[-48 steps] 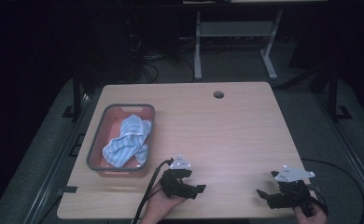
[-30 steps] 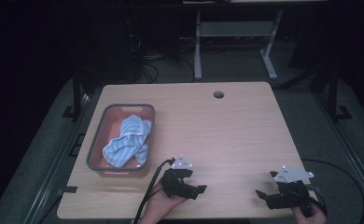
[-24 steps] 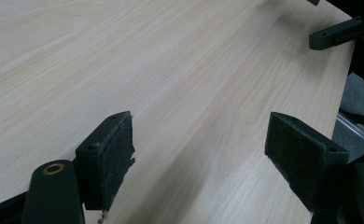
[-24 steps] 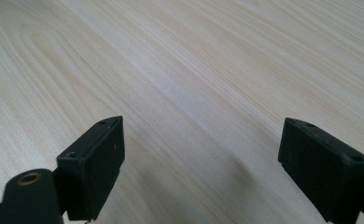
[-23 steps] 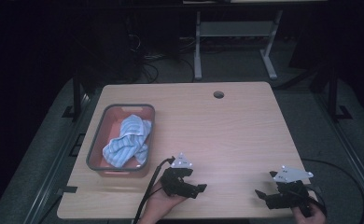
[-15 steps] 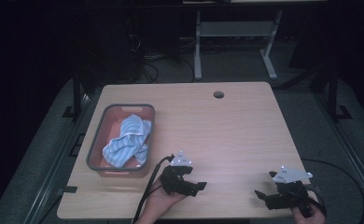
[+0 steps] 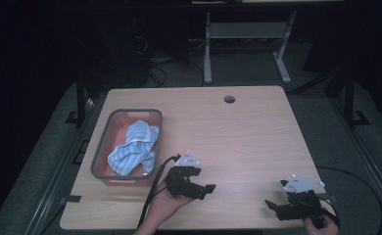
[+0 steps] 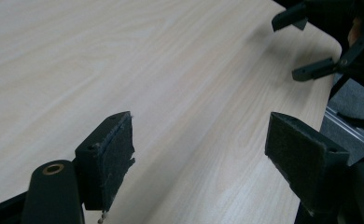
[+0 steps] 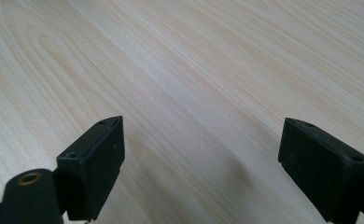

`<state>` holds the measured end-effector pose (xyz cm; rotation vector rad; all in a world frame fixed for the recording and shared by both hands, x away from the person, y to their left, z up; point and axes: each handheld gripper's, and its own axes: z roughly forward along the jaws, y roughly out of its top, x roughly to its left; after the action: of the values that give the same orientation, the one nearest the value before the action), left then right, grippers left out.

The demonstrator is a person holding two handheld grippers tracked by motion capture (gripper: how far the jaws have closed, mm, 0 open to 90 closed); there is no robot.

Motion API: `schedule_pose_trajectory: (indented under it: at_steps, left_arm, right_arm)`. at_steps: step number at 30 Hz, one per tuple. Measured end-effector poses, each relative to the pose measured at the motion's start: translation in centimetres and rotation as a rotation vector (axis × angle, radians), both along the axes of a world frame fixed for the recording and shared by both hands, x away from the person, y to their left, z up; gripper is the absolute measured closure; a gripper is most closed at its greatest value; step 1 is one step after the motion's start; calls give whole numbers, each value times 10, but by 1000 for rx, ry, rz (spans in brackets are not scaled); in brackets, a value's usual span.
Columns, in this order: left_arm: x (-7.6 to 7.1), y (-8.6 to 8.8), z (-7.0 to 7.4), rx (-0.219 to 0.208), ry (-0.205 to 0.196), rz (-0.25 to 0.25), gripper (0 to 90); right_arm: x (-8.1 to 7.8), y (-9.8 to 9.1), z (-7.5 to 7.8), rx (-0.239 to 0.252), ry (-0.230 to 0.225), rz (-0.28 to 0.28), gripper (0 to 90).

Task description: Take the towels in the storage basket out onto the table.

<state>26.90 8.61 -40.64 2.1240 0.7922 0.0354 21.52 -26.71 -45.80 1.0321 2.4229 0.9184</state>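
A pale wooden desk (image 7: 257,132) carries everything, with a round cable hole (image 7: 229,99) near its far edge. On its left side sits a grey-rimmed bin (image 7: 101,152) (its inside is reddish) holding a crumpled blue-striped cloth (image 7: 132,147). Just right of the bin, near the front edge, the left gripper (image 7: 206,188) rests in a hand (image 7: 162,208), jaws spread wide and empty. At the front right corner the right gripper (image 7: 272,205) has its jaws likewise released over bare wood.
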Motion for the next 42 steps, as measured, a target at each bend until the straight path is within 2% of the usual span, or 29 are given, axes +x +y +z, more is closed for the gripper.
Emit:
schedule_pose_trajectory:
  at_steps: [9,10,13,19,21,24,26,33,42]
  left_arm:
    - [19,14,36,20,-5,10,227]
    - [25,18,41,19,13,16,227]
    - [33,22,48,27,20,18,227]
    - [50,35,61,41,38,52,227]
    - [54,39,64,56,40,64,228]
    - [61,47,68,57,56,79,228]
    - [66,53,72,81,68,90,227]
    - [74,63,76,68,84,124,227]
    - [86,79,81,99,90,168,226]
  right_arm:
    - [0,0,0,4,-2,-7,139]
    - [0,0,1,0,-1,-4,139]
    - [0,0,1,-3,-3,-2,139]
    - [0,-1,1,5,-1,-7,139]
    - [0,-1,1,-1,-5,-6,139]
    - [-1,-2,2,-1,-5,-7,139]
    - [0,-2,1,4,-4,-8,139]
    - [-1,-1,2,-1,-8,-4,139]
    - [0,-2,2,-5,-9,1,139]
